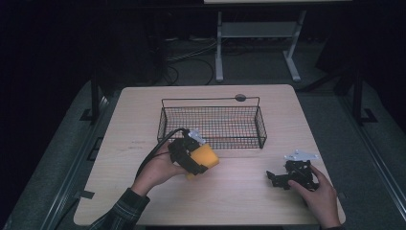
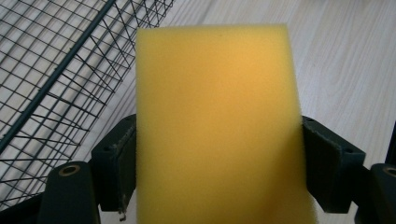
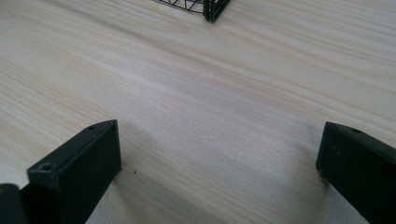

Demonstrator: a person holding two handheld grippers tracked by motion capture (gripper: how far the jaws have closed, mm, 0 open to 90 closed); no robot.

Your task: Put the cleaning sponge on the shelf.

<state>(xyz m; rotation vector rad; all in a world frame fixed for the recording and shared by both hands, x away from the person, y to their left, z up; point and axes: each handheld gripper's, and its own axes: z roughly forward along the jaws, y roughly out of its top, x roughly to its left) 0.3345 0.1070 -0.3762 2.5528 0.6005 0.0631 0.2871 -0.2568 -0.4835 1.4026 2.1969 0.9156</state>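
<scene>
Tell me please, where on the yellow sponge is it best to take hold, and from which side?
Grip the yellow sponge across its two long narrow edges, near one short end, as the left tool does now: its pads press both edges in the left gripper view. The block is flat and soft, so squeezing its width likely holds it steady. Come along its length, leaving the far end free toward the wire basket.

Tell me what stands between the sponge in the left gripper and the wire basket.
Only the wire basket's own near wall. The left gripper holds the yellow sponge just in front of it, so the sponge probably has to go over that rim. The strip of table between them is bare.
</scene>
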